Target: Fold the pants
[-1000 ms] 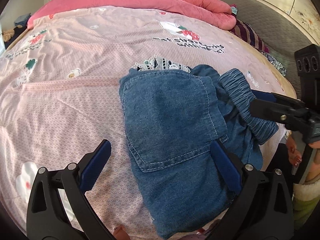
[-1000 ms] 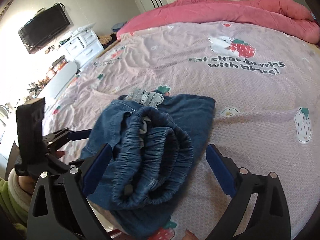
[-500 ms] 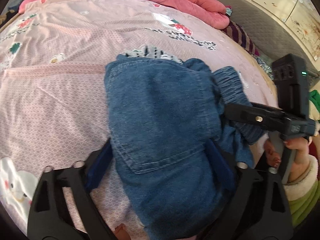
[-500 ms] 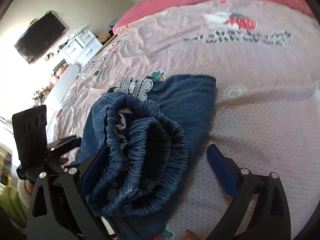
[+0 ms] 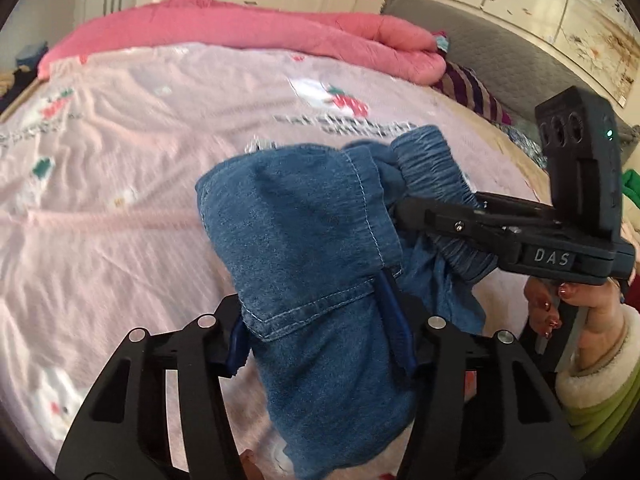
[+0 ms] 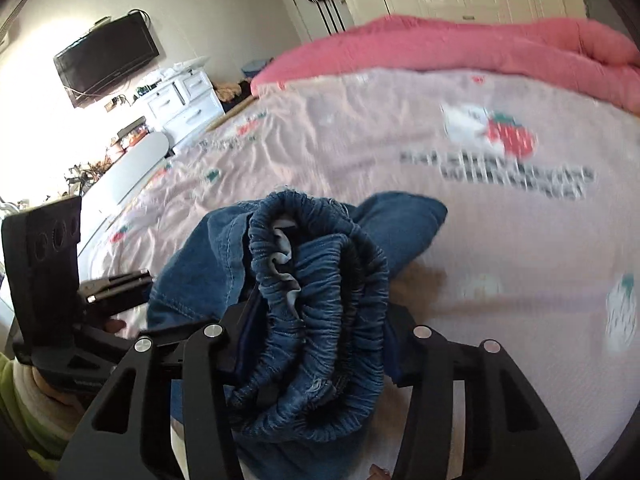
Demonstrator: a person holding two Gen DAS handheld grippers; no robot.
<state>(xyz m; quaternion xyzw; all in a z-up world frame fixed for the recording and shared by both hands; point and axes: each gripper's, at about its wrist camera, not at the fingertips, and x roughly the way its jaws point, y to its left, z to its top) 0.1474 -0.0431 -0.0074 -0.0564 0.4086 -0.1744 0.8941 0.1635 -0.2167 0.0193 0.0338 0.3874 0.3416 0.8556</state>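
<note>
Blue denim bunched between both sets of tongs: left tongs [image 5: 316,320] closing on the folded pants [image 5: 304,232] at the pocket end, pads pressing the cloth from both sides; right tongs [image 6: 316,344] closing on the gathered elastic waistband [image 6: 320,280], pads sunk into the bundle. Pants raised a little off the bed, far end drooping toward the pale pink strawberry sheet [image 6: 400,128]. Plenty of bare sheet ahead and to either side. Bunched pink quilt [image 5: 248,28] along the far edge; grey headboard [image 5: 500,56] and a striped cushion [image 5: 472,92] toward the right of the left view. Both tongs angled downward, side by side, near each other. Right hand [image 5: 576,304] wrapped round its handle, fleecy cuff over a green sleeve [image 5: 592,408]. Left hand's sleeve edge just visible in the right view. White drawers [image 6: 180,96] and wall TV [image 6: 108,60] beyond the bed.
</note>
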